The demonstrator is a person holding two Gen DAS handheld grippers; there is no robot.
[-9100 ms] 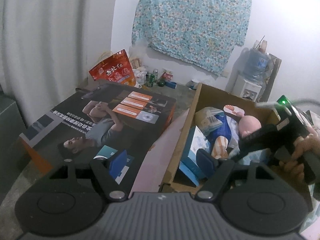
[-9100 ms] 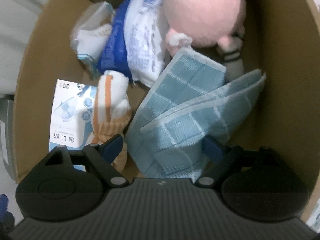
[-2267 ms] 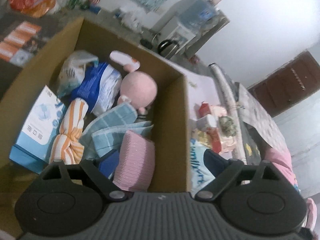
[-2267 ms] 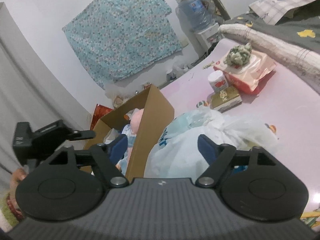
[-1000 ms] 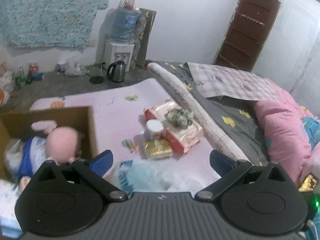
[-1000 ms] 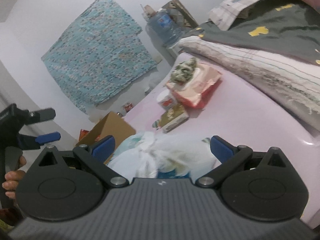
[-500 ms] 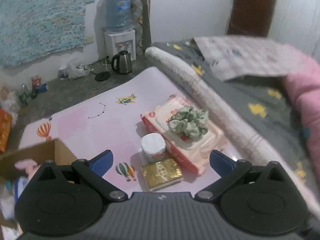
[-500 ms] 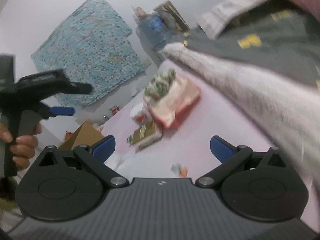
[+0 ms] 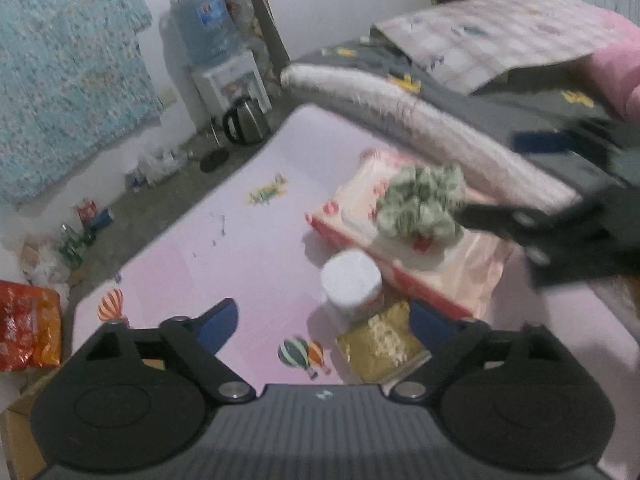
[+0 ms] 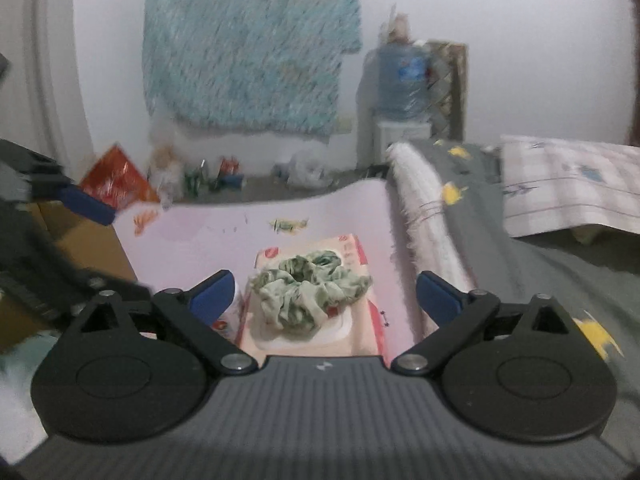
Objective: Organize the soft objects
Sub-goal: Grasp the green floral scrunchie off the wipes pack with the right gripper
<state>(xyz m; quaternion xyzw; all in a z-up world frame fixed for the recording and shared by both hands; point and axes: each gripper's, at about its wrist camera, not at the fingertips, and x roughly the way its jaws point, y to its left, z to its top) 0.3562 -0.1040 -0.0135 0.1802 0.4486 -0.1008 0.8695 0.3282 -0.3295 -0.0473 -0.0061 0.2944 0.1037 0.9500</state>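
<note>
1. The right gripper (image 10: 325, 294) has its blue-tipped jaws spread wide and holds nothing; the green scrunchie (image 10: 310, 294) lies between the fingertips, a little beyond them, touched by neither.
2. The left gripper (image 9: 324, 322) is also wide open and empty, hovering over the pink mat (image 9: 224, 248).
3. The scrunchie rests on top of a pink wet-wipe pack (image 10: 352, 256); the print on the pack is red but too blurred to read.
4. Just beside the pack, on its near-left side, stand a white-lidded jar (image 9: 351, 282) and a gold packet (image 9: 380, 346); their labels are illegible.
5. Left of the pack, a cardboard box (image 10: 86, 236) is cut off by the frame and partly hidden behind the left gripper.
6. Right of the pack lies a rolled white blanket (image 10: 424, 216) against grey bedding (image 10: 552, 280).
7. Beyond the pack, by the wall, a water dispenser (image 10: 402, 80) carries a blue bottle label, unreadable; a red bag (image 10: 118, 182) shows smeared writing, and a blue patterned cloth (image 10: 248, 44) hangs above.
</note>
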